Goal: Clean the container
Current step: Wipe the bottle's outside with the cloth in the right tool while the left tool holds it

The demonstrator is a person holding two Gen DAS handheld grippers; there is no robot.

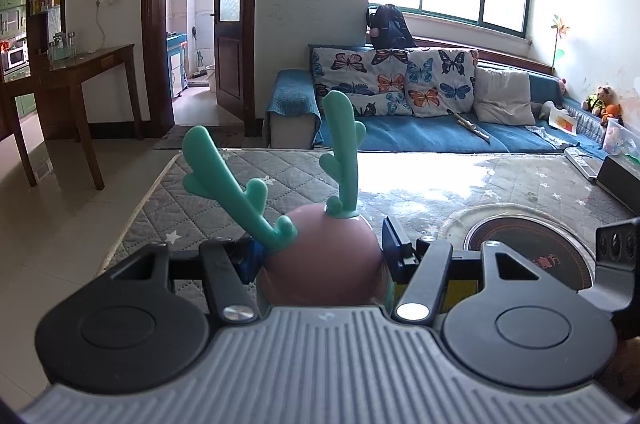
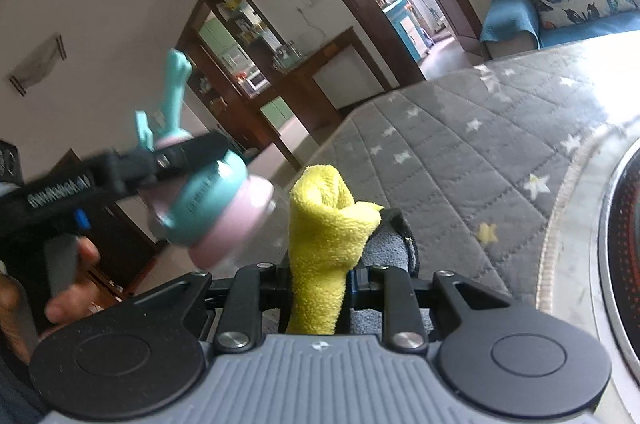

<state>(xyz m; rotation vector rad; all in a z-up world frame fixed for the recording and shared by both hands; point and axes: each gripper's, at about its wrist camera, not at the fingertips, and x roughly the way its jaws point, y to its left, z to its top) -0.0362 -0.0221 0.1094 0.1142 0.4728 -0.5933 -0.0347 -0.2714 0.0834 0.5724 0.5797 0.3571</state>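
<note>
Pink cup (image 1: 320,256) with teal antlers (image 1: 224,184), a teal band round the middle, clamped in the left gripper (image 1: 320,264) and held up in the air above the grey quilted mat (image 1: 240,176), off every surface. Seen from the right wrist camera as tilted, base end toward the cloth, blurred.

Just beside it, apart and not touching: a yellow cloth (image 2: 324,244), folded, pinched upright in the right gripper (image 2: 320,284), with a grey layer (image 2: 384,244) behind it.

Judged to be at the start of wiping: container and cloth both in hand, no contact yet. Next move likely to call for bringing cloth to the cup's outer wall or base while keeping the left grip firm, since the rounded body could slip or turn.

Farther out: a round black cooktop (image 1: 528,248) sunk into the mat near its right edge, a blue sofa (image 1: 440,132) beyond the far edge.

Hidden or unclear: cup's opening and inside, any dirt on it; lower body cut off in the left view; printing on the teal band unreadable.
</note>
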